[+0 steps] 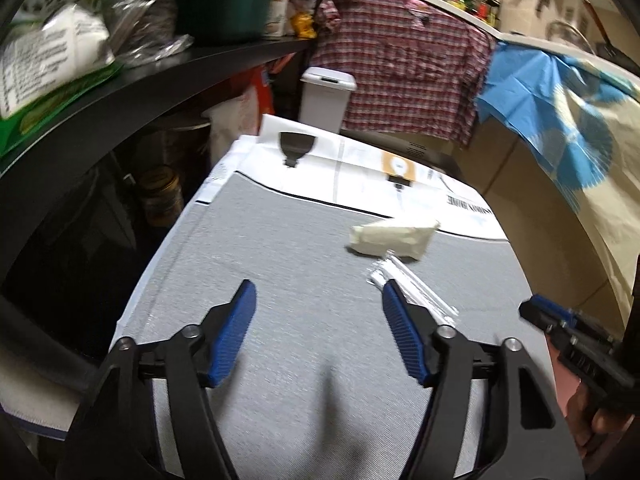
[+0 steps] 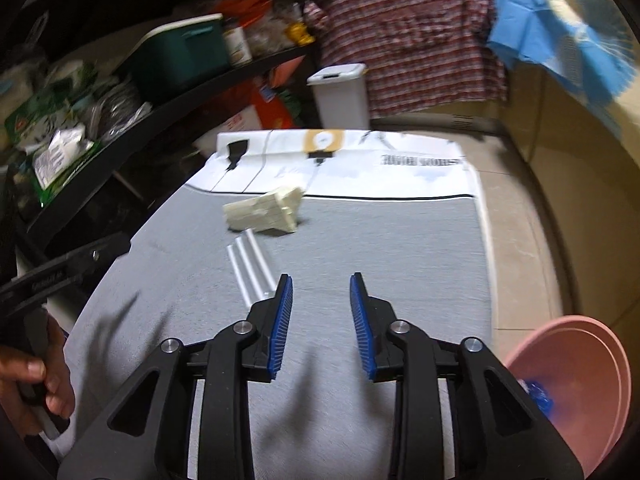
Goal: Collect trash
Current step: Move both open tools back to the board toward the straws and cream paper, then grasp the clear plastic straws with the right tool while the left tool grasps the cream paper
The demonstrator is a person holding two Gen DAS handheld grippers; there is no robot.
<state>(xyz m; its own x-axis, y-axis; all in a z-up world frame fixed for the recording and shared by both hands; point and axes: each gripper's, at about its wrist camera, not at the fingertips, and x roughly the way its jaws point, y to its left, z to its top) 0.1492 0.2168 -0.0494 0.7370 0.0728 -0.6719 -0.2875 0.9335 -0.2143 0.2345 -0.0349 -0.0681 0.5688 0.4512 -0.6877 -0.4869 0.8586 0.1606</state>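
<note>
On a grey mat (image 1: 280, 240) (image 2: 400, 248) lie a crumpled cream paper wad (image 1: 394, 238) (image 2: 264, 212) and a clear packet of white straws (image 1: 416, 296) (image 2: 250, 266) just in front of it. My left gripper (image 1: 318, 300) hovers open above the mat, its right fingertip overlapping the near end of the straws; nothing sits between the blue pads. My right gripper (image 2: 321, 296) is open too and holds nothing, with the straws just left of its left finger. A pink basin (image 2: 576, 384) with a blue scrap inside stands on the floor at the lower right.
White printed paper (image 1: 360, 168) (image 2: 360, 160) covers the mat's far end. A white lidded bin (image 1: 326, 94) (image 2: 342, 92) stands behind it. Dark shelves (image 1: 132, 80) (image 2: 120, 128) with boxes and packets run along the left. A checked shirt (image 1: 404, 64) and blue cloth (image 1: 552, 104) hang at the back.
</note>
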